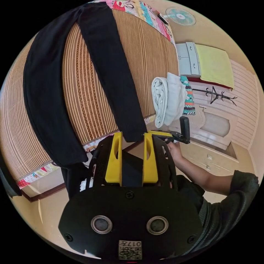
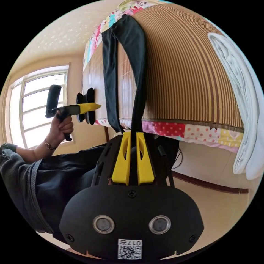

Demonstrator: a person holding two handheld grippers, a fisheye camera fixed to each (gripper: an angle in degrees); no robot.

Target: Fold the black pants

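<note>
The black pants (image 1: 46, 90) lie spread on a striped bamboo mat (image 1: 93, 90) on the bed, both legs reaching its near edge. One leg's hem (image 1: 134, 132) shows in the wide gap between the yellow jaws of my left gripper (image 1: 133, 136), which stands open. My right gripper (image 1: 150, 133) comes in from the side at that hem's corner. In the right gripper view my right gripper (image 2: 134, 134) is shut on the end of a pants leg (image 2: 136, 68), jaws close together. My left gripper (image 2: 99, 106), held in a hand (image 2: 60, 126), sits beside the other leg (image 2: 110, 82).
A folded white blanket (image 1: 165, 99) lies on the bed's corner (image 2: 239, 96). A patterned quilt edge (image 2: 192, 129) hangs below the mat. A cabinet (image 1: 189, 59), a fan (image 1: 180, 16) and a window (image 2: 35, 110) line the walls. The person's forearm (image 1: 198, 176) reaches across.
</note>
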